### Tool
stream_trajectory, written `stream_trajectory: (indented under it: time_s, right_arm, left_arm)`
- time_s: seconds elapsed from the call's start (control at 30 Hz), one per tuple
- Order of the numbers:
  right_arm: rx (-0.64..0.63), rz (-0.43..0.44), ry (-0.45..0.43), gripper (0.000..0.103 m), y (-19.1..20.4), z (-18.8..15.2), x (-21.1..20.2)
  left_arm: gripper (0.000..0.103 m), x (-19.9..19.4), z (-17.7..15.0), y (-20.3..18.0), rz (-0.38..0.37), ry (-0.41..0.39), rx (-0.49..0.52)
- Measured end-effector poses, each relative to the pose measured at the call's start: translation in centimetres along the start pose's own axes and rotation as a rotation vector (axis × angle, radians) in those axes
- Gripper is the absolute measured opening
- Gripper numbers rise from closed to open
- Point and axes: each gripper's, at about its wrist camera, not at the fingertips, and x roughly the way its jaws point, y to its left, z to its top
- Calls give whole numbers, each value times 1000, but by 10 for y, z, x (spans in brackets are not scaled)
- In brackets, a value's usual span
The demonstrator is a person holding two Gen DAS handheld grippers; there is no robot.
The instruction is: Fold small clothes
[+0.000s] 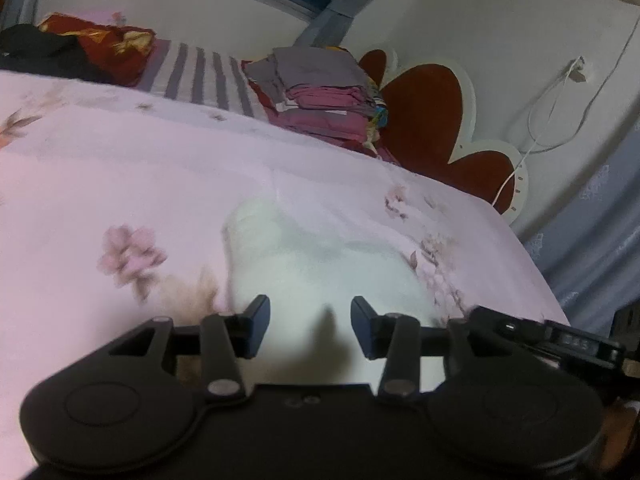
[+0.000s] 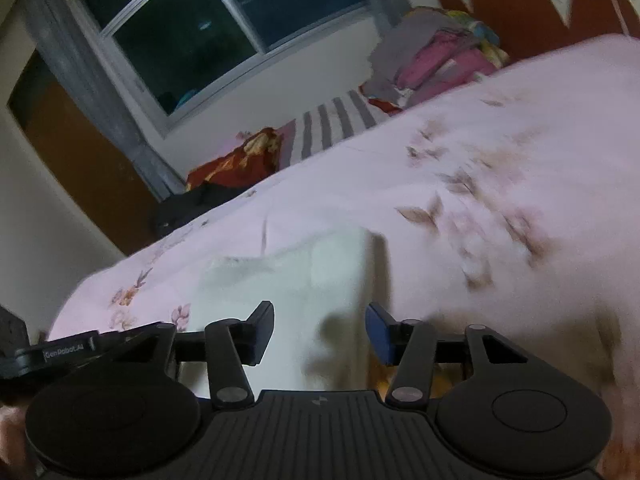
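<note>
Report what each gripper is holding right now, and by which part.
Nothing is held. The left gripper and the right gripper both have open jaws above the white garment on the bed, pads clear of it.

Bedroom, dim and artificially lit. Bed (image 1: 120,184) spread with a pale pink floral cover. Red, scalloped headboard (image 1: 424,120) edged in white against a white wall (image 1: 500,24). White cable (image 1: 560,120) hanging from a wall socket. Dark window (image 2: 192,40) in a white frame, grey curtain (image 2: 80,64) beside it. Stack of folded linens (image 1: 320,92) by the headboard; striped cloth (image 1: 200,76) and red bundle (image 1: 108,44) further along.
</note>
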Motion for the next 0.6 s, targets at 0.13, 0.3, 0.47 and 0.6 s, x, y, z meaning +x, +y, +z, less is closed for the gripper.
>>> stream_trajectory:
  time_s: [0.13, 0.3, 0.47, 0.6]
  right_arm:
    - [-130, -9, 50, 23, 26, 22, 51]
    - [-252, -144, 148, 15, 24, 13, 106]
    - [-256, -85, 116, 15, 28, 13, 79]
    - [-336, -42, 134, 15, 43, -7, 47]
  left_arm:
    - [43, 36, 15, -1, 4, -11, -4]
    - [38, 71, 14, 20, -24, 45, -81]
    - [41, 43, 8, -1, 9, 18, 47]
    - [41, 8, -16, -17, 17, 3, 103]
